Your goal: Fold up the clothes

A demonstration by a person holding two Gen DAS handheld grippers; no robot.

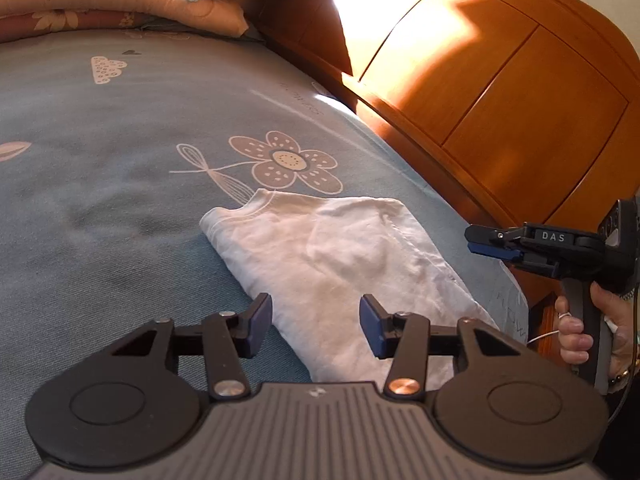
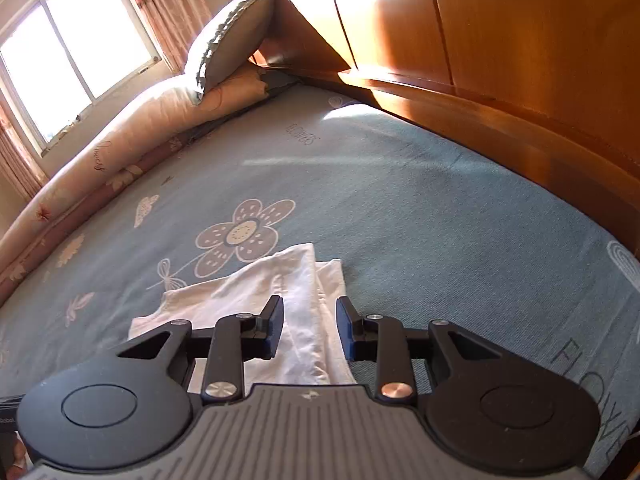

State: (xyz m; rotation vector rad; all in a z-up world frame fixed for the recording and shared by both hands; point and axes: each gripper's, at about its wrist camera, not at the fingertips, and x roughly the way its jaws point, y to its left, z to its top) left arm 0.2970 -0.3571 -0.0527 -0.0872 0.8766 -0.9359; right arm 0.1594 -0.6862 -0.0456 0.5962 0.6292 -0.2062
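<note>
So the white shirt (image 1: 328, 264) was lying folded on the blue bedsheet (image 1: 120, 200), just near of the flower print (image 1: 286, 162). Left gripper (image 1: 316, 326) had its fingers about half open over the shirt's near edge, gripping nothing. Right gripper (image 2: 310, 328) was parted narrower above the shirt's right edge, also empty.

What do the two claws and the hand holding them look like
Both the left claw and right claw are black linkages with blue pads, silver pivot screws and a ribbed grey body. Side on, the right one carries white DAS lettering, a grey handle and a thin white cord. The hand wears a bracelet.
</note>
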